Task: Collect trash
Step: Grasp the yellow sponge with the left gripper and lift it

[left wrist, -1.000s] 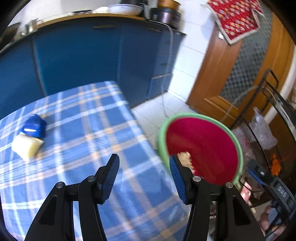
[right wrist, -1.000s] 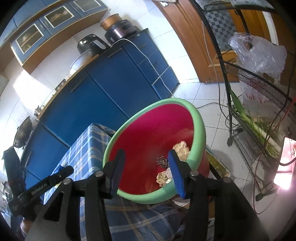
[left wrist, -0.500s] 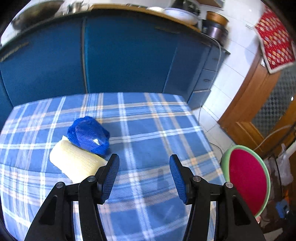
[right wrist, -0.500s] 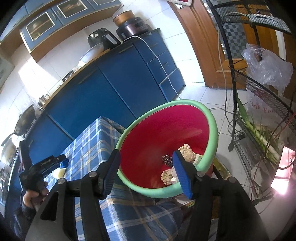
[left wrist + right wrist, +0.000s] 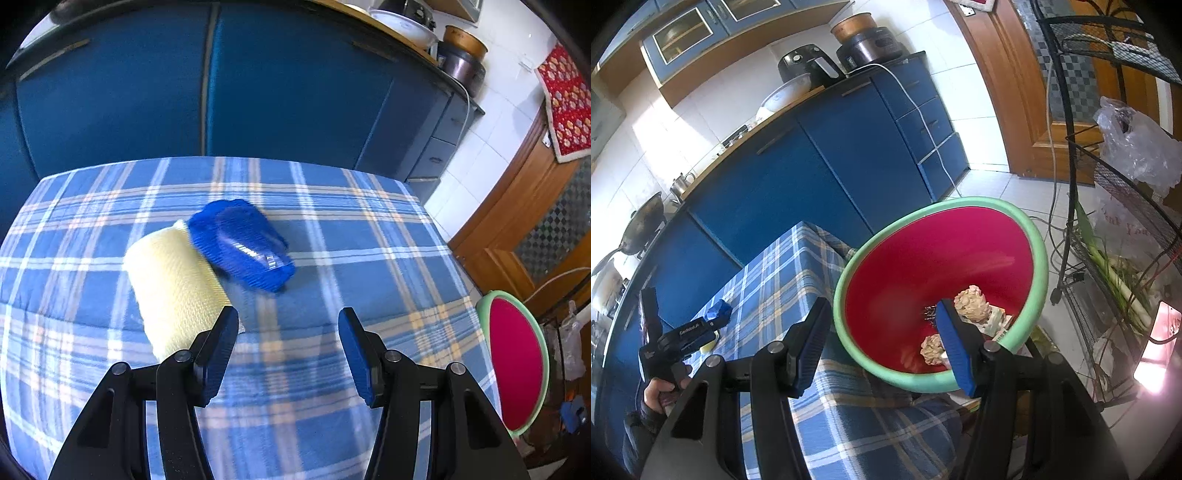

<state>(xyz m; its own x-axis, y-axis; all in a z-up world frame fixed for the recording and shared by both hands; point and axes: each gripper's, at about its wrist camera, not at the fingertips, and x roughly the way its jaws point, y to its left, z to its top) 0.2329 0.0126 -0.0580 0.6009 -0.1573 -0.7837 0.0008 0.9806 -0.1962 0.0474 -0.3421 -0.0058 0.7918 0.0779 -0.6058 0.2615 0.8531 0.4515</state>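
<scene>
A pale yellow ribbed roll [image 5: 173, 288] lies on the blue plaid tablecloth [image 5: 369, 258], touching a blue mesh pad [image 5: 240, 243] with clear plastic on top. My left gripper [image 5: 288, 317] hovers open just in front of them, its left finger beside the roll's near end and nothing between the pads. The red basin with a green rim [image 5: 923, 254] stands off the table's corner and holds crumpled paper scraps [image 5: 971, 304]. Above its near rim my right gripper [image 5: 882, 310] is open and holds nothing. In the right wrist view a hand [image 5: 661, 395] holds the left gripper [image 5: 713, 326] over the table.
Blue kitchen cabinets [image 5: 258, 92] stand close behind the table. A black wire rack [image 5: 1108, 221] with a plastic bag [image 5: 1134, 147] and leeks stands right of the basin. A white cable [image 5: 934, 133] hangs down the cabinet, and a wooden door [image 5: 1008, 81] is behind.
The left gripper swung away from the basin toward the yellow roll and blue pad, which now lie close in front of it. The right gripper's jaws widened slightly above the basin.
</scene>
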